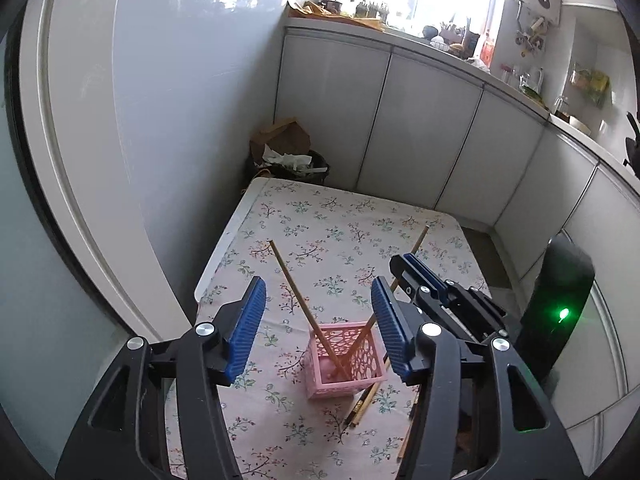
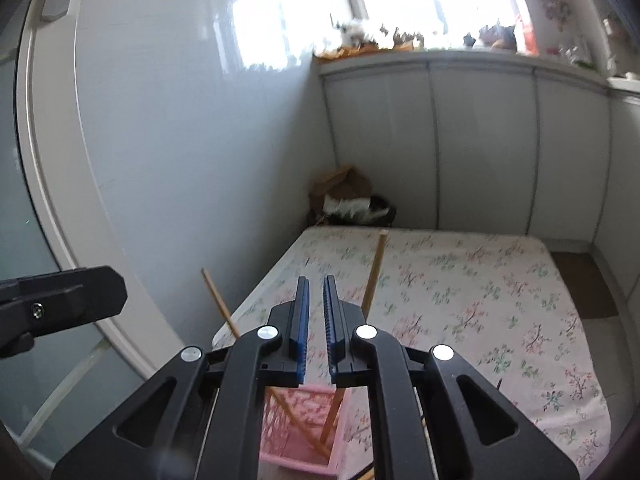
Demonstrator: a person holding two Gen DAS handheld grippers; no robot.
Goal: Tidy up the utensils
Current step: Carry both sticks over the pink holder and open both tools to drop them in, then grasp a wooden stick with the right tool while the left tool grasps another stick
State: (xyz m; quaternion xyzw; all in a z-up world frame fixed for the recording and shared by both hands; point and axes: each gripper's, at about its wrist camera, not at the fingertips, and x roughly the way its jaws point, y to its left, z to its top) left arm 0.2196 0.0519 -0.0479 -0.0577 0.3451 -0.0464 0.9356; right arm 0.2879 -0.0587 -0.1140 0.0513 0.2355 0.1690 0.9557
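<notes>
A pink lattice basket (image 1: 346, 360) sits low and centre on the flowered desk (image 1: 340, 216), with two wooden chopsticks (image 1: 298, 298) crossed inside it and more utensils (image 1: 362, 402) lying just right of it. The left claw (image 1: 318, 326) hangs above it, jaws wide and empty; the right claw (image 2: 316, 328) shows a narrow gap, gripping nothing. No writing is legible; the upper desk lies bare to its rounded far edge.

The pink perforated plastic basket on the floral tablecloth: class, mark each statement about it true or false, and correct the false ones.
1. The pink perforated plastic basket holds two wooden chopsticks. True.
2. The chopsticks stand parallel. False: they cross and lean apart.
3. The left gripper clamps a chopstick. False: its jaws stand apart, gripping nothing.
4. More utensils lie on the floral tablecloth beside the basket. True.
5. The basket lies tipped over. False: it stands upright.
</notes>
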